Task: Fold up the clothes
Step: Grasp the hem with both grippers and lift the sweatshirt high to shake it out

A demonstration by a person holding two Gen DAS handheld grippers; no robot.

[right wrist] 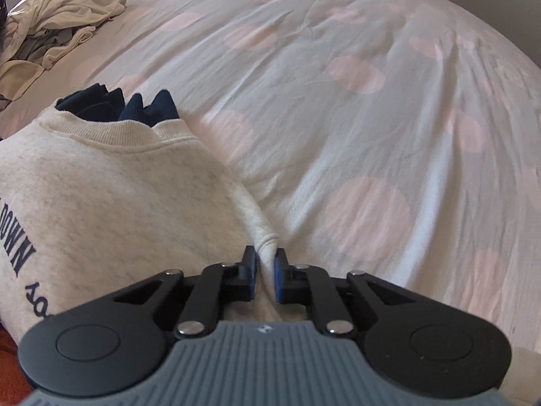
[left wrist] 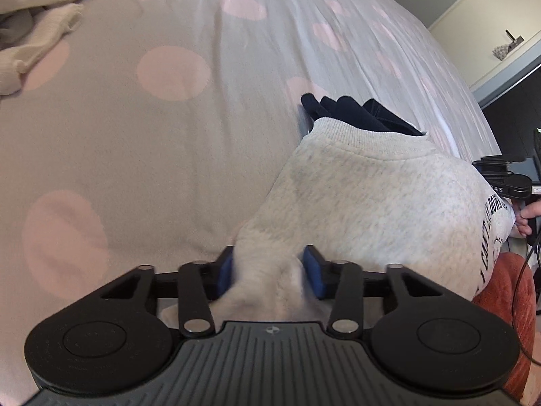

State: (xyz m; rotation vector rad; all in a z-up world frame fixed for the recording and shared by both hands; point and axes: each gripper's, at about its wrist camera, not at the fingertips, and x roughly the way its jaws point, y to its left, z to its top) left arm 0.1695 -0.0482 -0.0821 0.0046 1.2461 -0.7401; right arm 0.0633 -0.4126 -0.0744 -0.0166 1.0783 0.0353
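1. Now your left gripper point(left wrist: 270, 270) pinches a thick bunch of the grey sweatshirt point(left wrist: 372, 196), and your right gripper point(right wrist: 264, 275) clamps a thin fold of it.
2. Sweatshirt lies near the bed's point(right wrist: 338, 118) front edge, on the dotted sheet.
3. Navy clothes point(right wrist: 135, 106) touch its collar; cream laundry pile point(right wrist: 50, 17) sits at the far left corner, well apart.

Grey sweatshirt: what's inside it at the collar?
Dark navy fabric pokes out of the grey sweatshirt at its collar. How far in it reaches is hidden by the sweatshirt's body.
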